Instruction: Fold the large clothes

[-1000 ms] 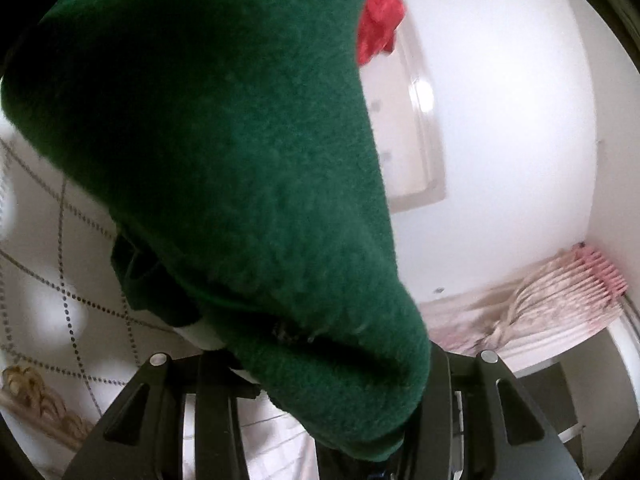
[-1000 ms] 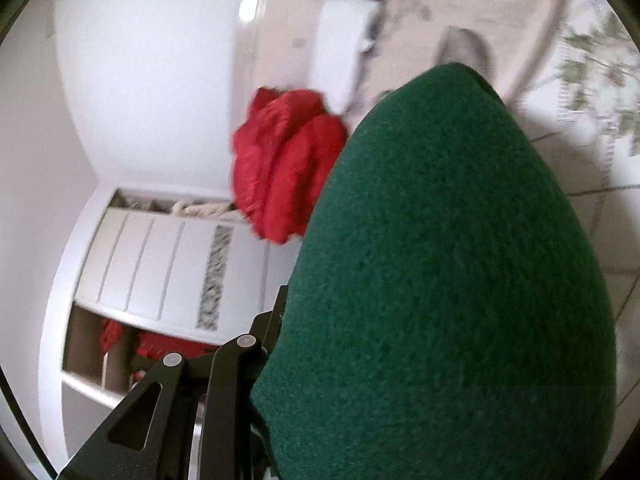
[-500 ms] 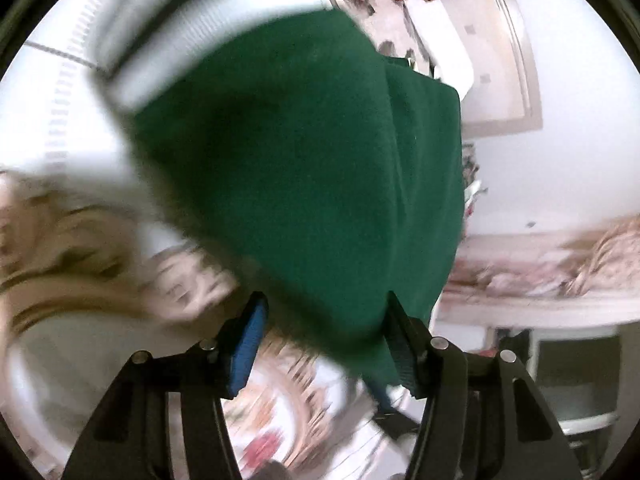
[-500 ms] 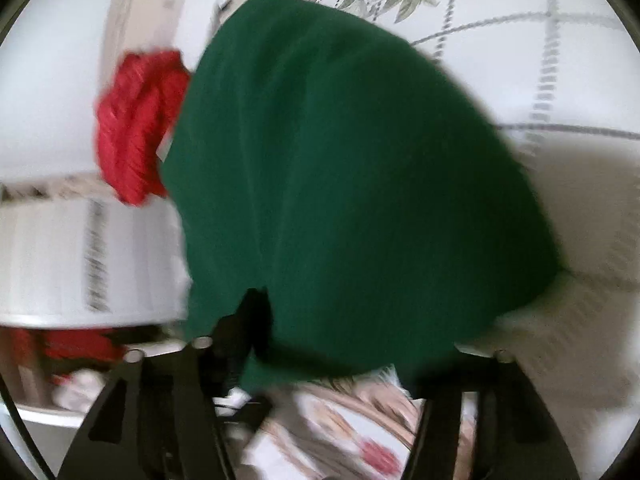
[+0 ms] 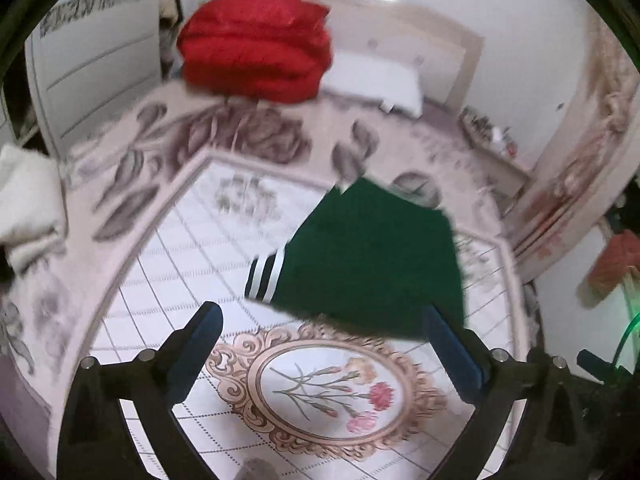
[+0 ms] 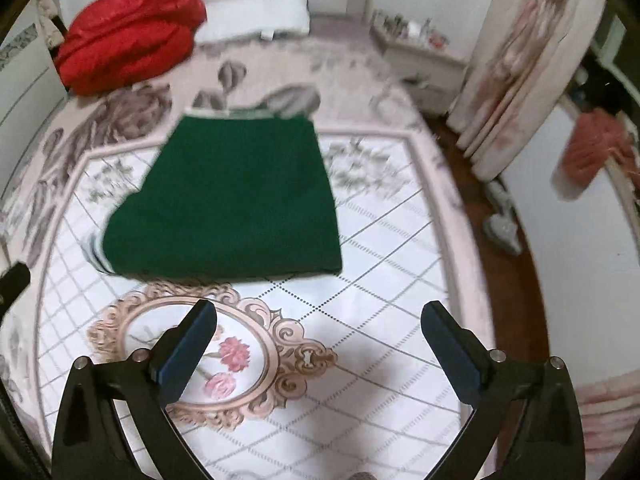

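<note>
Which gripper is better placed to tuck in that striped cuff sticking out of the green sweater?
Left. The striped cuff lies just ahead of the open left gripper; from the right gripper it's off at the sweater's far-left edge.

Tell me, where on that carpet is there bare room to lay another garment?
Bare carpet lies right of the green sweater, out to the curtain. The flower medallion under the open right tongs is free too. The far end is crowded by the red bundle and pillow.

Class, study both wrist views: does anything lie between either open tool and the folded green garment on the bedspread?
Nothing visible does. Only bare patterned bedspread lies between the right tool and the green garment, and likewise for the left tool. The red bundle sits well beyond the garment.
</note>
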Available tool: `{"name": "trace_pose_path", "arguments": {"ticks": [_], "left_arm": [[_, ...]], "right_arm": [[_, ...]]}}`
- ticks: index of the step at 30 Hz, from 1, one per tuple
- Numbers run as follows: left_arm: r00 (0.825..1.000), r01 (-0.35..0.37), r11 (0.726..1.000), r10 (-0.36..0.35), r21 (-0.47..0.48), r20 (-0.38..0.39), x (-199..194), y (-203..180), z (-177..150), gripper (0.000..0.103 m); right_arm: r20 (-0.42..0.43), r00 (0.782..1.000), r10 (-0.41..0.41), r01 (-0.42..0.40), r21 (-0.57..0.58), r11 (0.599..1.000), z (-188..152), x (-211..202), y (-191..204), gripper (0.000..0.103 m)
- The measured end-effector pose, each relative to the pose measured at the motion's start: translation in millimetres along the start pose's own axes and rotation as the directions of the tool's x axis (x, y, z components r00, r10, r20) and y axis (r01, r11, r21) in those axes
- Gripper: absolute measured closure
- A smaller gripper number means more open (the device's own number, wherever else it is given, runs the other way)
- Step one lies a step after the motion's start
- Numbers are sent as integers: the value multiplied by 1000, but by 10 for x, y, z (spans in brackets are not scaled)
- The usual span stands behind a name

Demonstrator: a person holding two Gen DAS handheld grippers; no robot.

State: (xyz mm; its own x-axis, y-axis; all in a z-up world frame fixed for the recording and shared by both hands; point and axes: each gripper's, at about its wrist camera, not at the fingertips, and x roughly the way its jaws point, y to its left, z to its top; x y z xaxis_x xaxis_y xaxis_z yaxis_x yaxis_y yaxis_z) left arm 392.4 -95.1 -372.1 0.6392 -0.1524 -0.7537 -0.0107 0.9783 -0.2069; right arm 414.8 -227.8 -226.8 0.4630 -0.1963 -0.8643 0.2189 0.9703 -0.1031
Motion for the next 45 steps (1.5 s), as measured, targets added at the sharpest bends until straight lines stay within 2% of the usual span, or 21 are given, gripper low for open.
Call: {"name": "trace_pose_path", "arguments": {"ticks": [7,12,16,20,24,34,45], "left_arm": [[1000,4,990,-6,139,13,-1126,-268,79,0],[1000,10,982,-15,189,25,-1974,-388,87,0],[999,-1,976,-8,217,43,-2525,-454,70,0],[997,-25,973,8,228,73,-3006,-535,15,0],[996,-41,975,22,218,89,-3323,-625,-20,0],[988,-74,975,43,209,146,-3859,-745,-90,0],[983,-87,977,52,196,178,-4066,-762,-153,0]], "right_arm": [[120,991,-51,52,-2,999,-177,-1422,-18,0],[144,987,-64,60,29,998,-360,-2384,-59,0],[188,979,-84,76,50,996,-501,-3094,-121,0],[230,971,-70,57,60,997,-630,-3831,-215,0],[294,954,-60,55,24,998,-769,-4456,-255,0],[354,935,-21,16,19,1000,-1020,-5300,-500,0],[388,922,4,-11,16,1000,-1070,-5667,-665,0]]}}
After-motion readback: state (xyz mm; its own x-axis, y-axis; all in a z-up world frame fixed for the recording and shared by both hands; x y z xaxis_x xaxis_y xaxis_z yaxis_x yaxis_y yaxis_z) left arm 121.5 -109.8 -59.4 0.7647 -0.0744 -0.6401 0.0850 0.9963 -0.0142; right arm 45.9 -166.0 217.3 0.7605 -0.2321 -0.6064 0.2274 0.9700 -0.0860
